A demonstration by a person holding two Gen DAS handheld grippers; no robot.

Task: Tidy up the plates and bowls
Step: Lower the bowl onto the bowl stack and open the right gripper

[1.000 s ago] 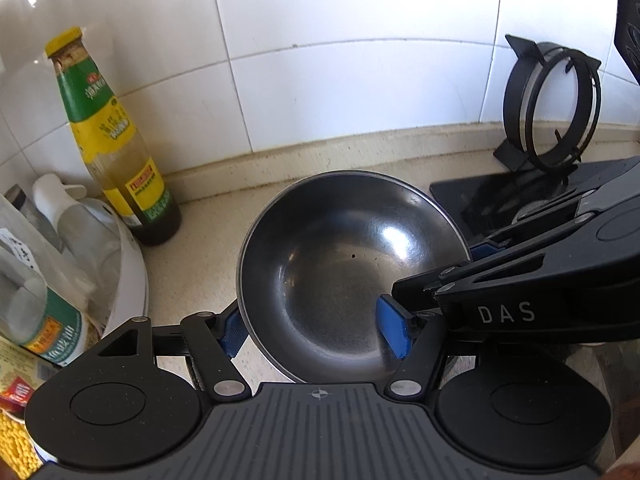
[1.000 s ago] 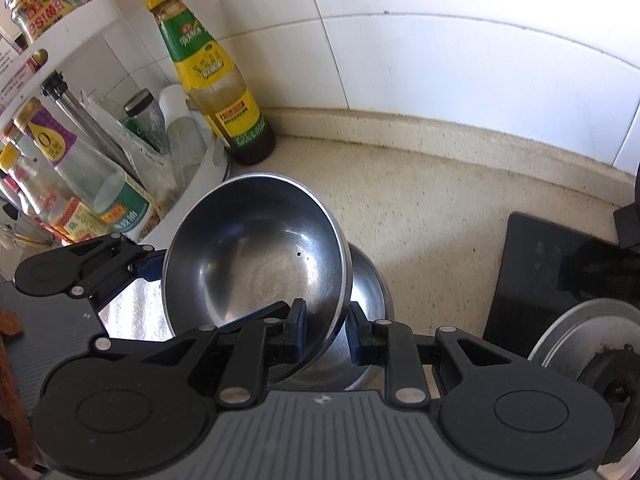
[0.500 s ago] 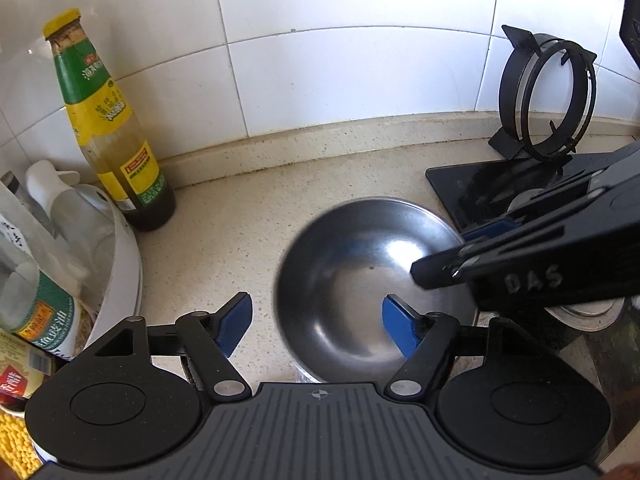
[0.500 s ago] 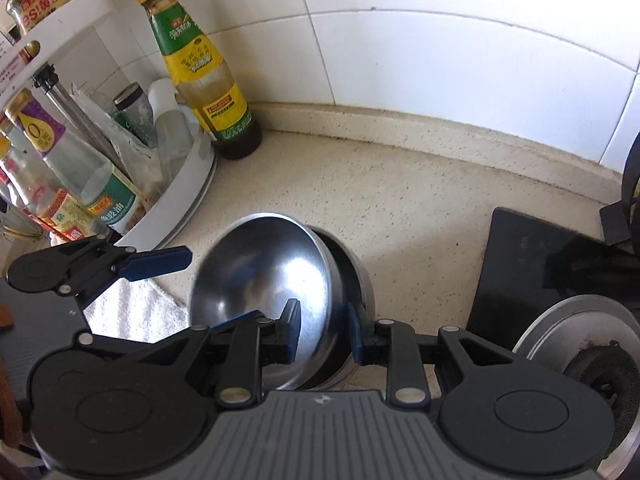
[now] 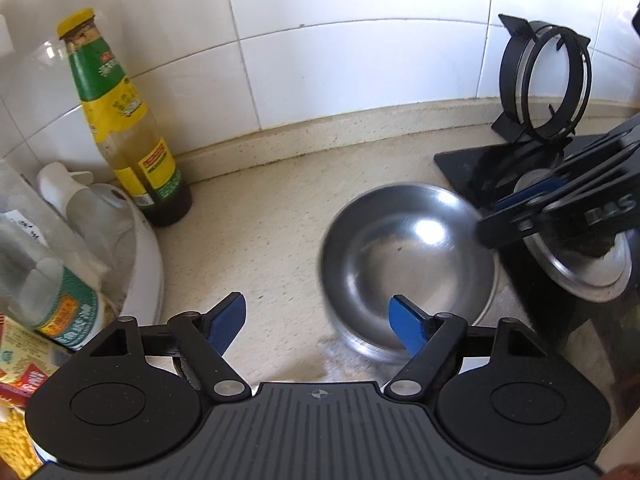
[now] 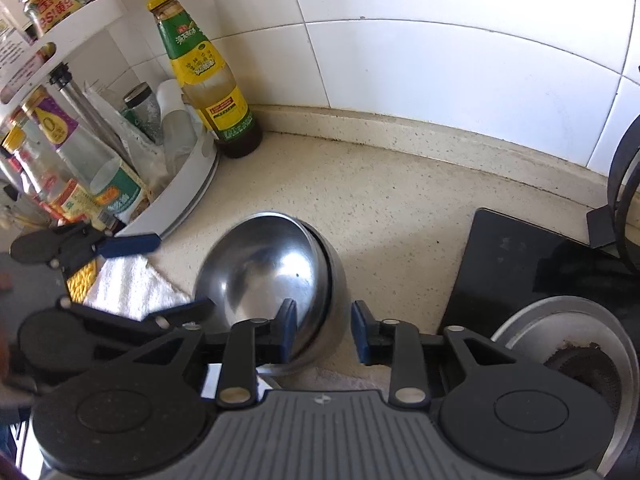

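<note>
Released now — nested bowl [image 6: 276, 272] sits between right claw's [image 6: 323, 334] parted fingers.

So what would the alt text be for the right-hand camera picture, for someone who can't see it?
A steel bowl sits tilted inside another steel bowl on a speckled countertop, with the open right gripper straddling their near rim. A sauce bottle stands by the tiled wall; a stove burner is at right.
</note>
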